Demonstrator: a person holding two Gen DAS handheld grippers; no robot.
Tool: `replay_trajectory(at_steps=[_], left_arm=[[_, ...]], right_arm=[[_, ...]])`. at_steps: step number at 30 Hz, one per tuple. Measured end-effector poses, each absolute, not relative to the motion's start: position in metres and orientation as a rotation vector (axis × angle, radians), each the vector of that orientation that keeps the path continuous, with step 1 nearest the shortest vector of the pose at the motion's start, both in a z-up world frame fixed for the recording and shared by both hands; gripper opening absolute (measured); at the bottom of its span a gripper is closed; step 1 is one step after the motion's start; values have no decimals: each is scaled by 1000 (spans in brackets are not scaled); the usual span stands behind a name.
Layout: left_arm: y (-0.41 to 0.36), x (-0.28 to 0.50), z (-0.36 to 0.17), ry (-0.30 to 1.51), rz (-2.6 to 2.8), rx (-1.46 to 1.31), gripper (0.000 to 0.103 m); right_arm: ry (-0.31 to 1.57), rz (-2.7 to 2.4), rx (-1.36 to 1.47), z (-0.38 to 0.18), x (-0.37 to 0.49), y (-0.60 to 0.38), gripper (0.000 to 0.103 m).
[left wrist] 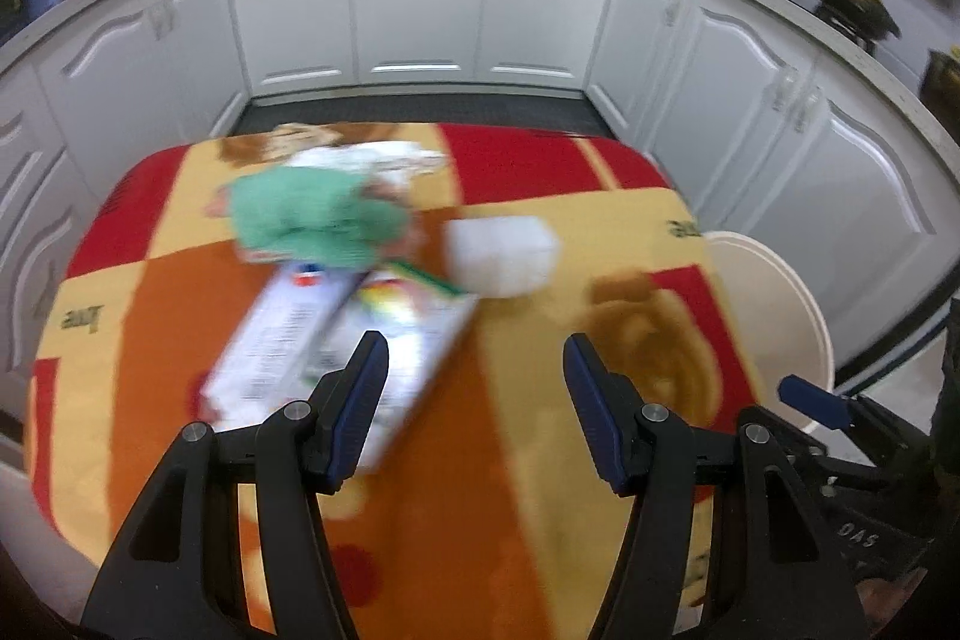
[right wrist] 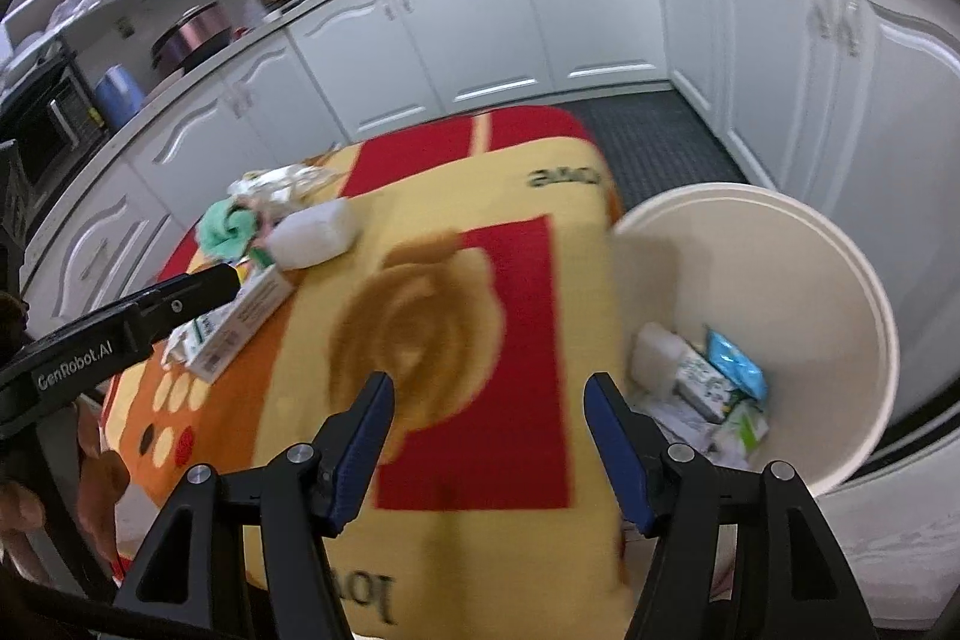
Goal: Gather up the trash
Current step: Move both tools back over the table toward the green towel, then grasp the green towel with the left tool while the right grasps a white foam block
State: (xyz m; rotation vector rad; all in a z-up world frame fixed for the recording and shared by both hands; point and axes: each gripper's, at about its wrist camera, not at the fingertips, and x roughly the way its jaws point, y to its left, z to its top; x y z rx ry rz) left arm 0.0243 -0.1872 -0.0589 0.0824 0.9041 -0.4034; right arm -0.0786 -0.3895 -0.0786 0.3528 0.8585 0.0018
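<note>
Left wrist view is filled by a soft, fuzzy tablecloth [left wrist: 456, 460] of red, orange and yellow blocks with a brown bear print, draped over a table with rounded corners; white panelled cabinets [left wrist: 420, 10] curve behind it from nine to three o'clock; a round white plastic bin [left wrist: 798, 316] stands just beside the table's edge at three o'clock. Trash lies clustered on the cloth at eleven o'clock of the left gripper [left wrist: 475, 370]: two flat printed cartons [left wrist: 312, 340], blurred, side by side, the nearer end hidden behind the left finger; a crumpled green cloth [left wrist: 312, 220] beyond them; a pale rounded block [left wrist: 501, 253] at twelve; crumpled white paper [left wrist: 384, 160] farthest off. The blue-padded fingers are seen spread wide, with nothing between them.

Right wrist view shows the bin [right wrist: 840, 280] at two o'clock, smooth-walled, with small packets [right wrist: 714, 388] in its bottom, one of them blue; the right gripper [right wrist: 489, 406] is held above the cloth [right wrist: 480, 340] near the bin's rim, fingers parted and nothing between them; the cartons [right wrist: 240, 322] lie well apart at ten o'clock.
</note>
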Motion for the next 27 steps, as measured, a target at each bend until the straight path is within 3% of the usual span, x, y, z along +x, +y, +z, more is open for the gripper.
replay_trajectory(at_steps=[5,11,17,19,27], left_arm=[[-141,47,-62,922,-331,56,59],[-95,81,-62,934,-321,-82,72],[-89,118,-61,941,-339,-134,78],[-93,131,-59,915,-355,-115,84],[-113,171,-79,970,-422,-76,84]], right_arm=[[871,45,332,-80,-61,-368,64],[893,83,317,-81,-36,-349,68],[899,118,309,-79,0,-331,69],[897,124,310,-78,11,-328,70],[906,143,309,-84,60,-319,74]])
